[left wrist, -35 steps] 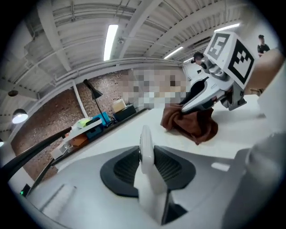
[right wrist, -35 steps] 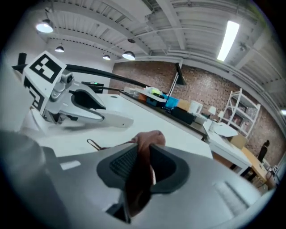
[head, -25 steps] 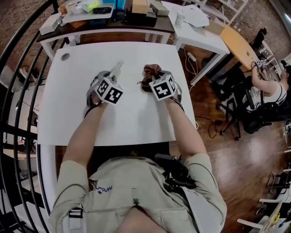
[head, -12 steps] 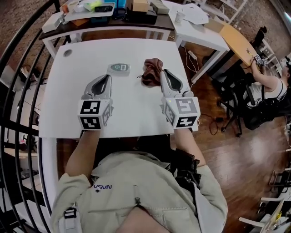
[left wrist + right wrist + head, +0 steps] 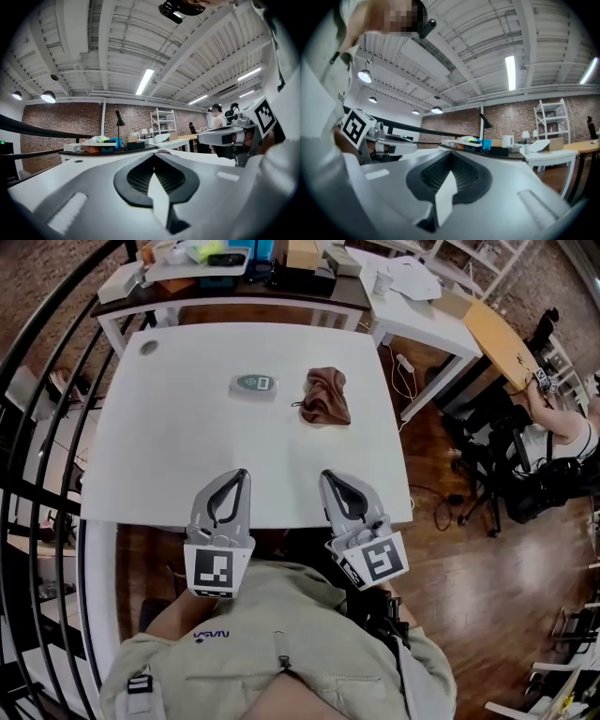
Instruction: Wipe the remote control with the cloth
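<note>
A small grey remote control (image 5: pixel 254 385) lies flat on the white table (image 5: pixel 169 456), toward the far middle. Just to its right sits a crumpled brown cloth (image 5: pixel 326 396), a small gap apart from it. Both grippers are drawn back over the table's near edge, close to the person's chest, and point level. My left gripper (image 5: pixel 240 474) is shut with nothing in it, and its tips meet in the left gripper view (image 5: pixel 153 157). My right gripper (image 5: pixel 327 476) is shut and empty too, jaws closed together in the right gripper view (image 5: pixel 450 157).
A dark desk (image 5: pixel 234 287) with a tray and boxes stands behind the table. A white side table (image 5: pixel 422 306) and a wooden desk stand at the back right, where a seated person (image 5: pixel 562 427) works. A black railing (image 5: pixel 37 427) runs along the left.
Both grippers let go of the remote and the cloth, pulled back from the far middle to the near edge, and shut. The remote and the cloth now lie free on the table.
</note>
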